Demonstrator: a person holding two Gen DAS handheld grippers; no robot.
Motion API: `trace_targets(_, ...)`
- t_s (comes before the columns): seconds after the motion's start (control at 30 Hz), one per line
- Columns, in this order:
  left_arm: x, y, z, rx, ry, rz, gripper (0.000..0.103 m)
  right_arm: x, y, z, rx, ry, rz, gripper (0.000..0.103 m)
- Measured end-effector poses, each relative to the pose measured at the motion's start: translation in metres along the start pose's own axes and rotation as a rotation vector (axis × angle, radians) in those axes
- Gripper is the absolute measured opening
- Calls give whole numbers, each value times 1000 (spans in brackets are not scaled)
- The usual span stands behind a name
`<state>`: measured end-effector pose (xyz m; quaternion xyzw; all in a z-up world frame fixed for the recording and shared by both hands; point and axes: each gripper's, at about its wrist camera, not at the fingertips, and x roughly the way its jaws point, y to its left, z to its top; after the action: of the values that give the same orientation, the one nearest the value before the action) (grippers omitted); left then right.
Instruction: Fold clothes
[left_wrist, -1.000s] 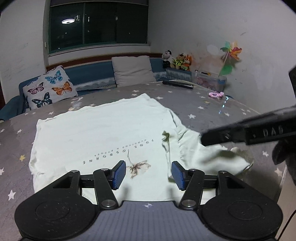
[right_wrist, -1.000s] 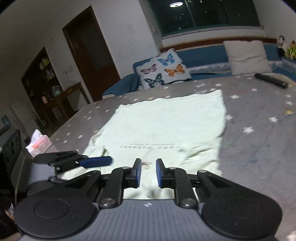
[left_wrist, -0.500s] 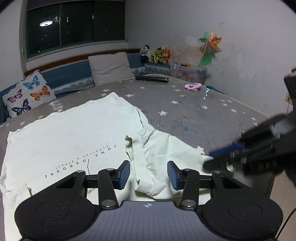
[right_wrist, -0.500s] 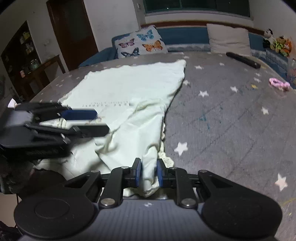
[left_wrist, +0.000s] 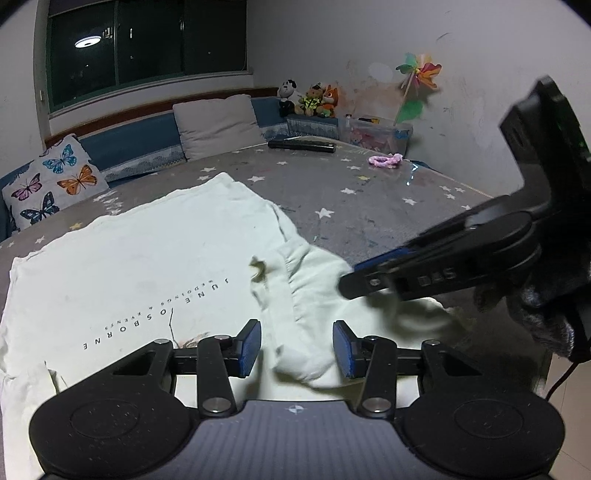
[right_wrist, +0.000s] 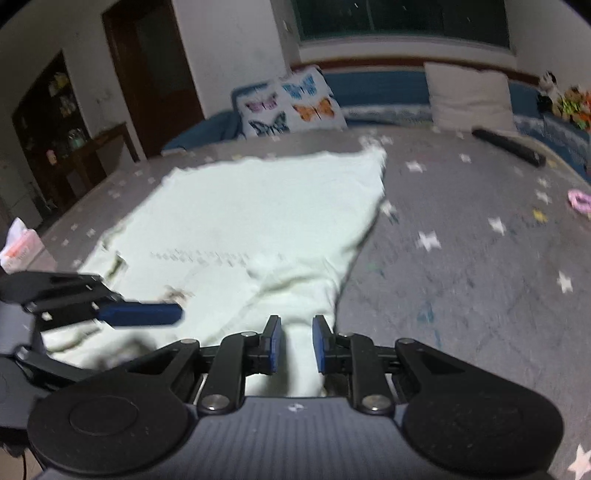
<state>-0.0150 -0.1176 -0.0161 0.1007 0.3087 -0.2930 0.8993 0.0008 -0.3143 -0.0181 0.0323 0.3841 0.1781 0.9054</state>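
Observation:
A pale green T-shirt (left_wrist: 147, 266) with dark lettering lies spread on the grey star-patterned bed (left_wrist: 369, 206); it also shows in the right wrist view (right_wrist: 258, 214). Its right sleeve (left_wrist: 317, 295) is bunched near the bed's front edge. My left gripper (left_wrist: 296, 347) is open, its blue pads on either side of the sleeve's folded edge. My right gripper (right_wrist: 296, 343) has its pads slightly apart with sleeve cloth between them; it also shows in the left wrist view (left_wrist: 354, 280), over the sleeve.
A butterfly pillow (left_wrist: 51, 184) and a grey pillow (left_wrist: 218, 125) lie at the headboard. A black remote (left_wrist: 301, 144) and a pink hair tie (left_wrist: 384, 160) lie on the far right of the bed. A tissue box (right_wrist: 18, 243) stands left of the bed.
The right gripper's pads have parted from their tight grip on the sleeve. The right gripper moved left, over the sleeve. The left gripper stays open at the sleeve's edge.

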Motion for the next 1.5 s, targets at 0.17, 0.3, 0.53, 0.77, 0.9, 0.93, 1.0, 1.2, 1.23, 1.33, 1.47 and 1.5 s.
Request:
trace_targets(0.17,1,2,1,-5,0,-5,45,-12,-4,1,8,-17,-16,18)
trace_targets(0.3,4,-1,-1,0,8,2,45,-6,1,13,-12,-36,3,18)
trace_targets(0.53,-1,5,-1,-8,6,10,45,7,-5,13,14,3,-16,18)
trace_targets(0.77,3,3,-5,0,23,20,45,25,3,31,-32,14,-1,19)
trace_targets(0.9,-1,6,-6,-2,22,29,46,31,4,36,-45,24,9,19)
trace_targets(0.93,-2,6,-6,-3,19,31,46,26,3,36,-47,17,10,19)
trace_targets(1.0,-3,6,-6,-2,15,34,47,14,2,35,-54,2,6,19)
trace_targets(1.2,-17,9,-11,-18,6,57,52,-26,0,13,-61,-6,-2,19)
trace_targets(1.23,-21,10,-12,-22,3,63,53,-32,3,6,-65,-2,6,19)
trace_targets(1.33,-34,14,-17,-36,-5,80,53,-42,11,-11,-84,7,23,19)
trace_targets(1.47,-50,19,-24,-54,-16,103,53,-45,20,-30,-124,33,4,19)
trace_targets(1.5,-54,21,-25,-59,-19,109,53,-44,21,-33,-128,42,-4,19)
